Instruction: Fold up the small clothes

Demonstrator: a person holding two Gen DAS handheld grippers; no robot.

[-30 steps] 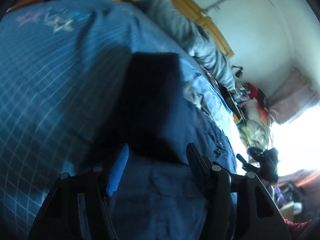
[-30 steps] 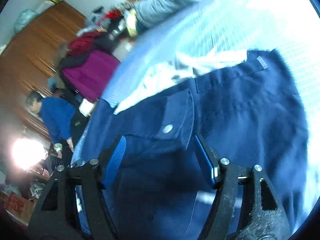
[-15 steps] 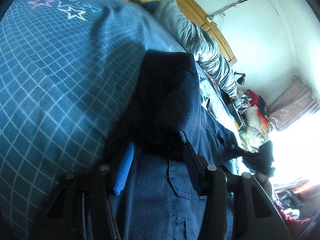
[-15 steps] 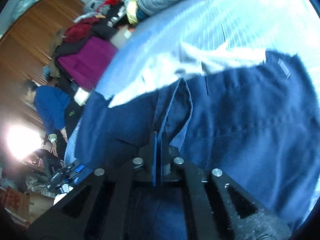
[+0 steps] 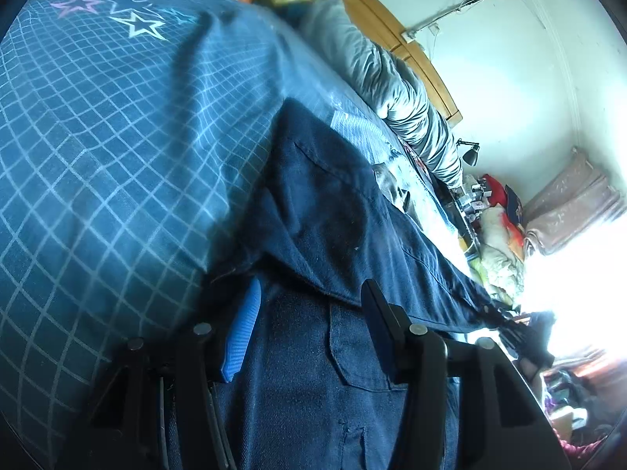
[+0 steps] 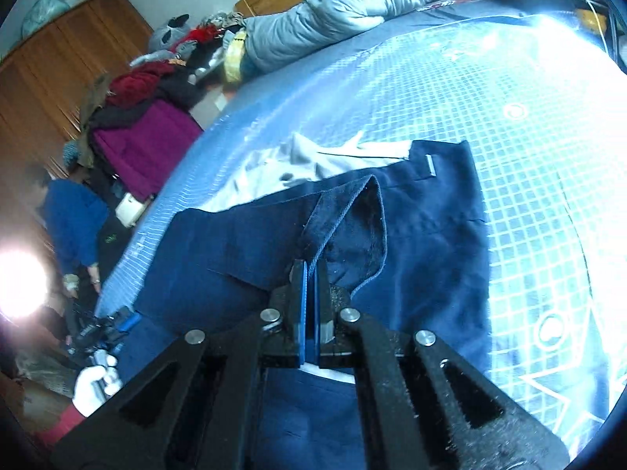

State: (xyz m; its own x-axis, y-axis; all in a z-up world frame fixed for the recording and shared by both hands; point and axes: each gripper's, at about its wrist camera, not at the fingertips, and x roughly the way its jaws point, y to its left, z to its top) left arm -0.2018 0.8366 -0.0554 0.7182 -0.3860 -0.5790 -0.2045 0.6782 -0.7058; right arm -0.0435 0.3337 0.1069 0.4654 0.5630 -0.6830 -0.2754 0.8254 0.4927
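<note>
A dark navy garment (image 6: 427, 243), with pocket flaps and a seam down it, lies spread on the bed (image 6: 529, 137), over its blue grid-patterned cover with star prints (image 5: 98, 149); a paler grey-white piece of cloth (image 6: 313, 156) lies just beyond it, toward the head of the bed. The right claw (image 6: 310, 274) is pressed together on a raised edge of the garment, so that a fold of navy fabric stands up from the pinch and curls away in front of it. The left claw (image 5: 309, 325) is spread wide, its blue-padded finger and its dark finger straddling the cloth near a pocket flap, and nothing is caught between them. From the left claw the garment's long axis runs away toward the far side of the bed, where the other gripper shows small against the glare. The coming fold, as I judge it, turns on carrying the pinched edge across that axis onto the flat part, and the right claw already has the hold. A grey duvet (image 6: 352, 4) is heaped along the head of the bed, wooden wardrobes (image 6: 51, 62) and piled clothes stand beyond, and another person in blue (image 6: 74, 219) bends near the bed's edge.
</note>
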